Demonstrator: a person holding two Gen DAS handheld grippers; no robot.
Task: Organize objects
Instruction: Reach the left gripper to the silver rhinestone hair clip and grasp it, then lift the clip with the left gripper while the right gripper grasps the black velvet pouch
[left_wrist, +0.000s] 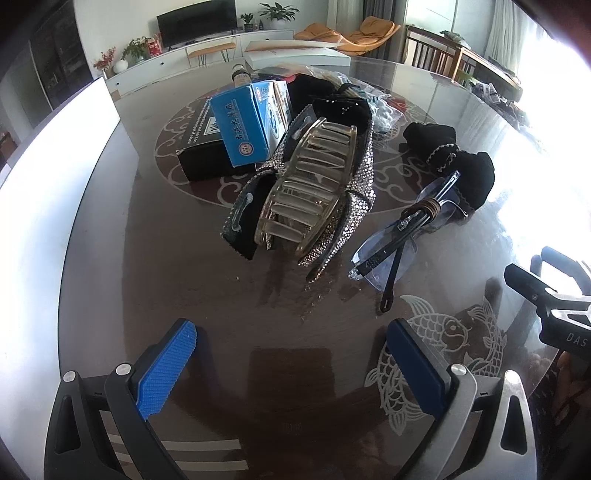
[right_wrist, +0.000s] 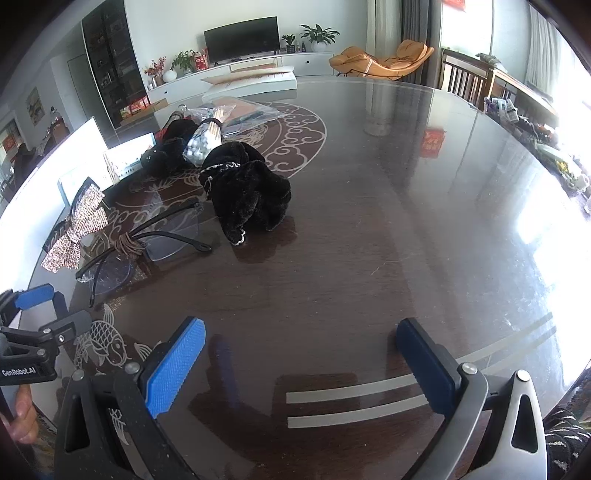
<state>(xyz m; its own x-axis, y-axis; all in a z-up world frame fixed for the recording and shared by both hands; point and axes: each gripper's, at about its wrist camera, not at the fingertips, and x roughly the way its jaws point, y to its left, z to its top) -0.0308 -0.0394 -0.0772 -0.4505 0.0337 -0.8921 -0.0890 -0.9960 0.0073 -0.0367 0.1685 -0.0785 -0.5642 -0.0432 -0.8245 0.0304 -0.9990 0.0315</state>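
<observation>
Landmark taken: rhinestone hair claw (left_wrist: 314, 192), lying on its side on the dark glossy table (left_wrist: 166, 277), clear teeth upward.

Left gripper (left_wrist: 291, 365) is held low over bare tabletop, nearer the camera than the claw; jaws spread wide, nothing between the blue pads (left_wrist: 166, 369). Right gripper (right_wrist: 301, 369) is likewise held over empty table, jaws spread and empty, well right of the claw.

Just right of the claw, folded glasses (left_wrist: 402, 236) bound with a brown band are seen, touching a black velvet scrunchie (left_wrist: 469, 173) on their far side. Behind the claw, leaning against it, a blue carton (left_wrist: 242, 122) rests on a black box (left_wrist: 203, 158). Further behind, black fabric and a clear bag (right_wrist: 236, 110) are piled; contents cannot be told.
</observation>
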